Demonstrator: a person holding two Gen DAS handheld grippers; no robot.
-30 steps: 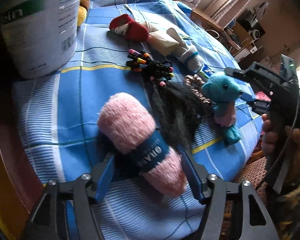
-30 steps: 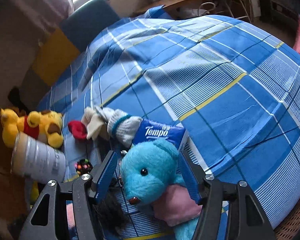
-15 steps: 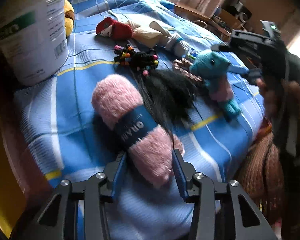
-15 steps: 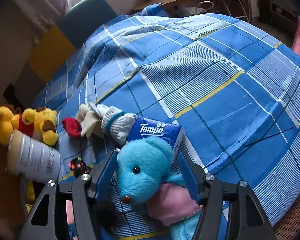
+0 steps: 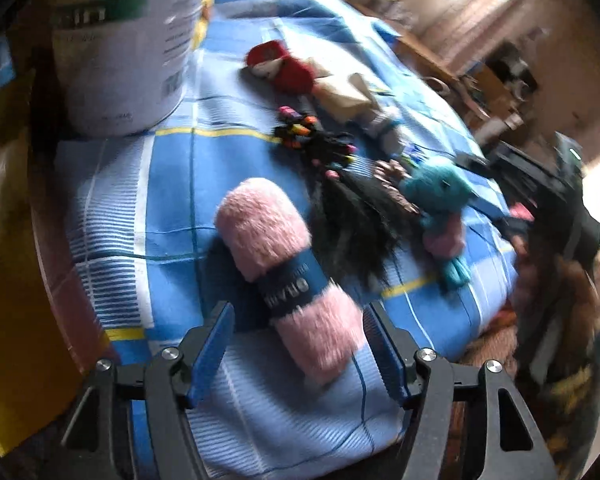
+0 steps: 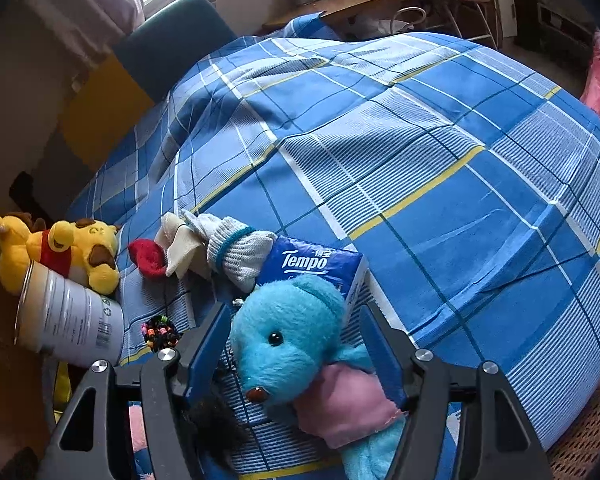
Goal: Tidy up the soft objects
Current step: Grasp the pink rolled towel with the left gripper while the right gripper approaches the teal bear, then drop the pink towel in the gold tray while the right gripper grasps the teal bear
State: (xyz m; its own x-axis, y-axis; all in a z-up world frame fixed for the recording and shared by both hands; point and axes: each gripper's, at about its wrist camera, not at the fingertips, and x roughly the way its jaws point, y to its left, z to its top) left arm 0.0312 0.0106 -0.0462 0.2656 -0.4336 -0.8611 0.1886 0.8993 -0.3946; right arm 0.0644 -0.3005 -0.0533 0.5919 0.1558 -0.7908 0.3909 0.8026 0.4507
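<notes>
Left wrist view shows the left gripper [image 5: 298, 354] with its two blue fingers [image 5: 214, 344] spread wide, one on each side of the near end of a fluffy pink yarn ball [image 5: 288, 276] with a dark blue paper band. The fingers do not squeeze it; there is a gap on both sides. The yarn lies on a blue checked bedsheet [image 5: 168, 184]. Just past it is a bunch of black hair [image 5: 352, 220] with bright beads [image 5: 300, 132], and next to that lies a small blue plush toy [image 5: 440, 200] in a pink top. Farther back are a red sock [image 5: 284, 68] and a pale sock. A big white tin can [image 5: 124, 44] stands on the left side of the bed. This picture is a bit blurry. Right wrist view shows the right gripper [image 6: 296, 354] also spread open, with the blue plush toy's head between its fingers [image 6: 208, 344], not pinched. Right behind the toy's head is a blue Tempo tissue pack [image 6: 312, 264], touching a white knit glove [image 6: 236, 248]. A yellow bear toy [image 6: 60, 248] in a red shirt lies far left, beside the can.
</notes>
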